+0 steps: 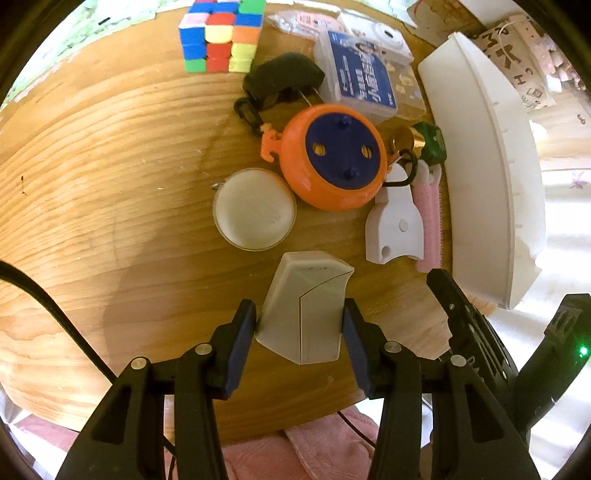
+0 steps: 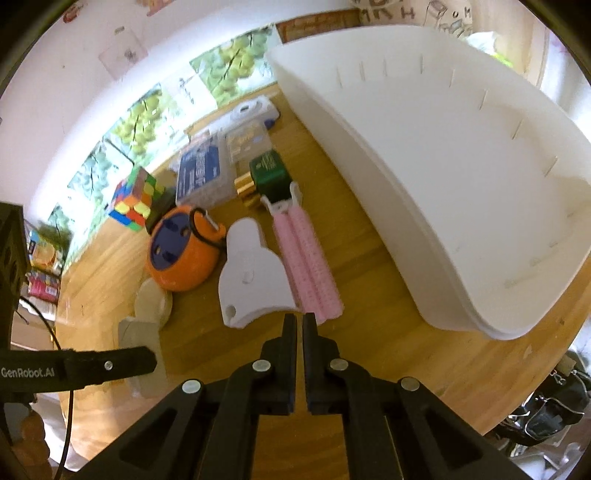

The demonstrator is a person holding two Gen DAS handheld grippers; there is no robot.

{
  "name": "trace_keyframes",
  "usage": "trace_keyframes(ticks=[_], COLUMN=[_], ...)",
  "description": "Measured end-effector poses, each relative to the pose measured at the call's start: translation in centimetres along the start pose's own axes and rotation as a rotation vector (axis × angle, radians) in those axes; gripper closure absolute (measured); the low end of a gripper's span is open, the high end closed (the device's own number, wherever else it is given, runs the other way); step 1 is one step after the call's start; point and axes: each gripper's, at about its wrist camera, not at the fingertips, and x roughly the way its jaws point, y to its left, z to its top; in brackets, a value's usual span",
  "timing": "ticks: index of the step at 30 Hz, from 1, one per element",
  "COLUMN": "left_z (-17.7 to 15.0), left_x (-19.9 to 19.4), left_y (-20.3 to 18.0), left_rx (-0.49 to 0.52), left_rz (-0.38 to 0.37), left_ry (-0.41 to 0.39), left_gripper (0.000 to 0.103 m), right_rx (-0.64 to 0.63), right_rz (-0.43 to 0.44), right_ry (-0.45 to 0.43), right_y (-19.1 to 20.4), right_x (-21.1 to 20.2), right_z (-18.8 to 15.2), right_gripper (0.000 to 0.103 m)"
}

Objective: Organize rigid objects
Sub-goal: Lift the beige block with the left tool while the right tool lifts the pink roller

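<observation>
My left gripper (image 1: 300, 321) is shut on a grey-white wedge-shaped box (image 1: 304, 308), one pad on each side, near the front edge of the round wooden table (image 1: 110, 184). Beyond it lie a round white disc (image 1: 255, 208), an orange and blue round toy (image 1: 332, 158), a white plastic piece (image 1: 393, 221) and a pink comb-like item (image 1: 430, 218). My right gripper (image 2: 299, 321) is shut and empty, just short of the white plastic piece (image 2: 253, 269) and pink item (image 2: 308, 258). The white bin (image 2: 443, 177) stands to its right.
A Rubik's cube (image 1: 221, 33), a black item (image 1: 282, 79), a blue-labelled clear box (image 1: 360, 79), a white toy camera (image 1: 384, 37) and a green and gold object (image 1: 424, 142) crowd the far side. The white bin (image 1: 487, 184) lines the right edge.
</observation>
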Motion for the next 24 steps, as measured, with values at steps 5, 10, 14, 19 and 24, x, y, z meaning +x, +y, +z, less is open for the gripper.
trace_keyframes(ticks=[5, 10, 14, 19, 24], left_z=[-0.3, -0.7, 0.1, -1.1, -0.3], left_x=[-0.8, -2.1, -2.8, -3.6, -3.4], left_y=[1.6, 1.5, 2.3, 0.9, 1.1], left_rx=[-0.003, 0.005, 0.011, 0.014, 0.023], left_rz=[-0.01, -0.011, -0.016, -0.016, -0.017], left_ry=[-0.027, -0.048, -0.06, -0.064, -0.068], left_gripper=[0.052, 0.052, 0.052, 0.052, 0.052], right_rx=[0.001, -0.074, -0.089, -0.04, 0.018], right_rz=[-0.019, -0.084, -0.103, -0.112, -0.125], right_ry=[-0.024, -0.069, -0.111, -0.146, -0.185], right_y=[0.4, 1.1, 1.3, 0.8, 0.0], right_x=[0.6, 0.4, 0.2, -0.3, -0.8], right_z=[0.1, -0.3, -0.5, -0.5, -0.4], right_gripper=[0.094, 0.07, 0.055, 0.051, 0.036])
